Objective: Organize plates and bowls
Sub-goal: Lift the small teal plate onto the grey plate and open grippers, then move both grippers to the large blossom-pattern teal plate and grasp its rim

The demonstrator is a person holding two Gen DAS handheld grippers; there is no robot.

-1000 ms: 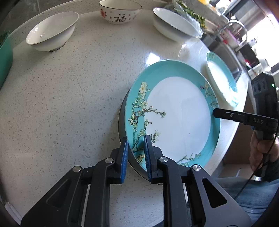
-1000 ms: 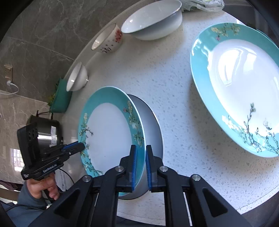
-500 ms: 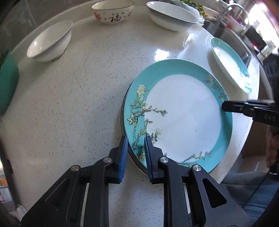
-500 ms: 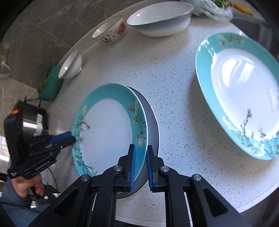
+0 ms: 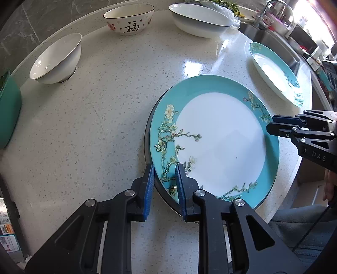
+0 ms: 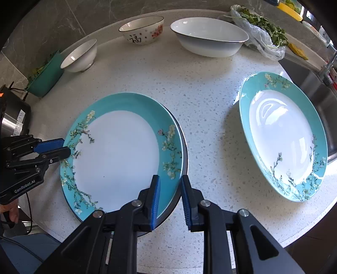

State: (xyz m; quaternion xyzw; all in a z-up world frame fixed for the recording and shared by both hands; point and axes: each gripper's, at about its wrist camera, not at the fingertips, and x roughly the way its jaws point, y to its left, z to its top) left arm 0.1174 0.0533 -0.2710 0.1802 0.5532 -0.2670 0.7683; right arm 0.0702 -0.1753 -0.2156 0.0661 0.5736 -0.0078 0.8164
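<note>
A teal flowered plate (image 5: 219, 143) (image 6: 118, 156) lies on a dark-rimmed plate (image 5: 148, 130) (image 6: 183, 147) on the speckled counter. My left gripper (image 5: 164, 185) is open, its jaws straddling the near-left rims of both plates. My right gripper (image 6: 169, 196) is open, straddling the stack's opposite rim; it also shows in the left wrist view (image 5: 273, 126). A second teal plate (image 6: 284, 137) (image 5: 276, 73) lies alone to the right. Three bowls stand at the back: a plain white one (image 5: 56, 60), one with a red character (image 5: 129, 20), and a wide white one (image 5: 200, 20).
A green container (image 5: 8, 109) stands at the counter's left edge. A plastic bag of greens (image 6: 263, 27) lies behind the wide bowl. A sink with a tap (image 5: 271, 31) lies beyond the second plate. The counter's front edge curves close under the stack.
The teal plate has come down from tilted to flat on the dark-rimmed plate. Both grippers have opened and let go of its rim.
</note>
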